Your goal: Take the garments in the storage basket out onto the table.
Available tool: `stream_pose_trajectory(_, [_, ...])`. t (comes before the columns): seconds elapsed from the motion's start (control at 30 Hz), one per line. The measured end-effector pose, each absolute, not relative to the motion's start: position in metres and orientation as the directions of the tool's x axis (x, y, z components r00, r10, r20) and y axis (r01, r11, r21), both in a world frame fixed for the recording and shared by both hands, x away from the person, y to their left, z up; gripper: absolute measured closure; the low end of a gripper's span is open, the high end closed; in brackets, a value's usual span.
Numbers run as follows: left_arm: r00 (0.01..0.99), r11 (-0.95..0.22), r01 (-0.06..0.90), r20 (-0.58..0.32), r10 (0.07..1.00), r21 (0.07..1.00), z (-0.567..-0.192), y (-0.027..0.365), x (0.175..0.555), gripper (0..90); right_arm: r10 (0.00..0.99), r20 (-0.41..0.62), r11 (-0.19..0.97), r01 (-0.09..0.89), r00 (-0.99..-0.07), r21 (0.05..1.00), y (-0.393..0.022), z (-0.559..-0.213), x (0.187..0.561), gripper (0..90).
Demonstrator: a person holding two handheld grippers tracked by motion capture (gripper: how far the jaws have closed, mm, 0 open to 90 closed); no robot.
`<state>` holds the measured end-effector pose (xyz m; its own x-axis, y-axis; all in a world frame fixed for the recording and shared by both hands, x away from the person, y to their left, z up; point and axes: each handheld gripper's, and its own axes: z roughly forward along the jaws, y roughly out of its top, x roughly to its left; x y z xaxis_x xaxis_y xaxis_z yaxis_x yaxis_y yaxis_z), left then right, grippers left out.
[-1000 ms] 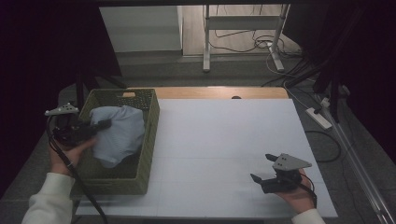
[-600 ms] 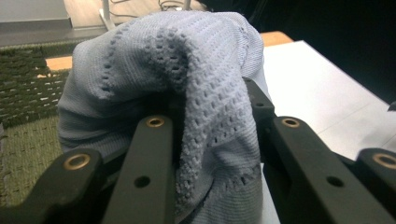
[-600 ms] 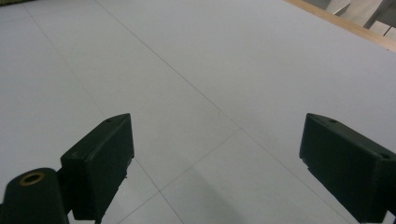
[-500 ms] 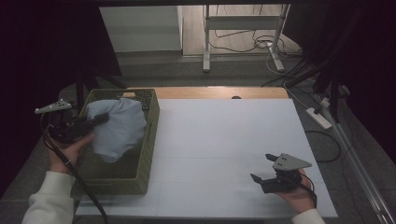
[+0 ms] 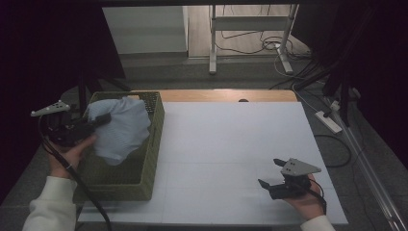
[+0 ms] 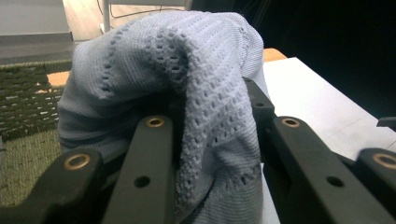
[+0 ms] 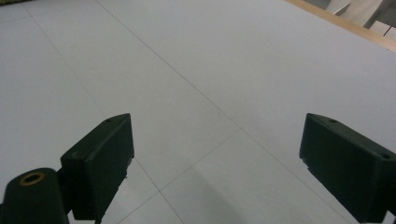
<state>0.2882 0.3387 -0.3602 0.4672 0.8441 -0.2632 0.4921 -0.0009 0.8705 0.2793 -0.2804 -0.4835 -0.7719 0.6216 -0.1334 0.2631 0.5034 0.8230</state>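
Jaws of my left gripper pinch the light-blue knit cloth, hanging over the basket at the desk's left edge (right gripper spread, idle near the front-right corner).

Open-knit cloth (soft, matt) — coarse woven basket

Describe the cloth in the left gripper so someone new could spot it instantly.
Start at the white table, then go to the green woven basket on its left side. Hanging over that basket is the cloth, a pale blue knit with rows of small holes, pinched between the left gripper's fingers. It is the one soft, light-coloured thing there; the basket is stiff and olive.
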Motion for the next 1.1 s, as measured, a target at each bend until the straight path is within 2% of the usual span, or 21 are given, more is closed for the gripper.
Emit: stream_pose_trajectory(1.1, [0.512,0.029,0.406,-0.254,0.821,0.914,-0.328,0.326,0.281,70.9,0.620,-0.135,0.507,0.263,-0.773,0.821,-0.281,-0.483,0.279,10.4])
